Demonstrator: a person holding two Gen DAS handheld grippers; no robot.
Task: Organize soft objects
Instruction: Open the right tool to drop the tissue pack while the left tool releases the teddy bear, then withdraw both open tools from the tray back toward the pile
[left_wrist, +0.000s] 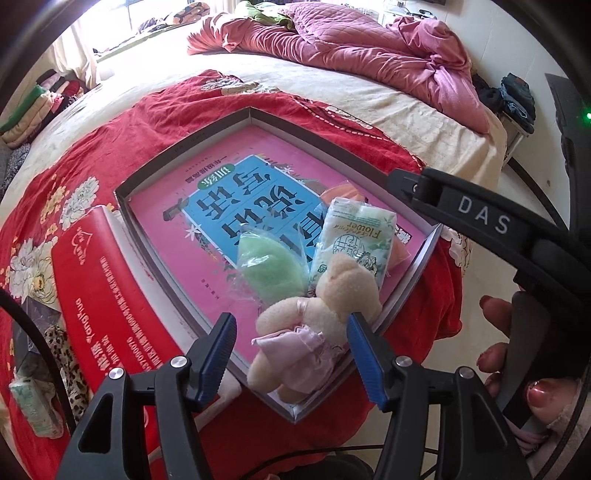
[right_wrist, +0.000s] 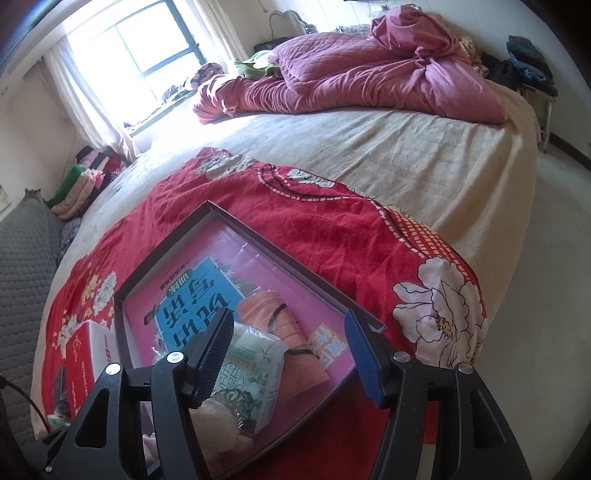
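Plush bear (left_wrist: 314, 325) in a pink dress, lying at near corner of shallow box (left_wrist: 184, 147), long axis running away from left gripper (left_wrist: 291, 328), between its spread, empty jaws. Right gripper (right_wrist: 288, 350) likewise agape, farther off. Crowding just beyond: green sponge (left_wrist: 269, 266), tissue pack (left_wrist: 351, 240), orange cloth (right_wrist: 280, 328). Box wall close alongside.

I'm in a home bedroom, working at a bed (right_wrist: 388, 162) with a cream sheet and a red floral blanket (right_wrist: 332, 236) over it. A rumpled pink quilt (right_wrist: 351, 74) lies at twelve o'clock, a curtained window (right_wrist: 147, 48) at eleven, and folded clothes (right_wrist: 85, 177) are stacked at nine.
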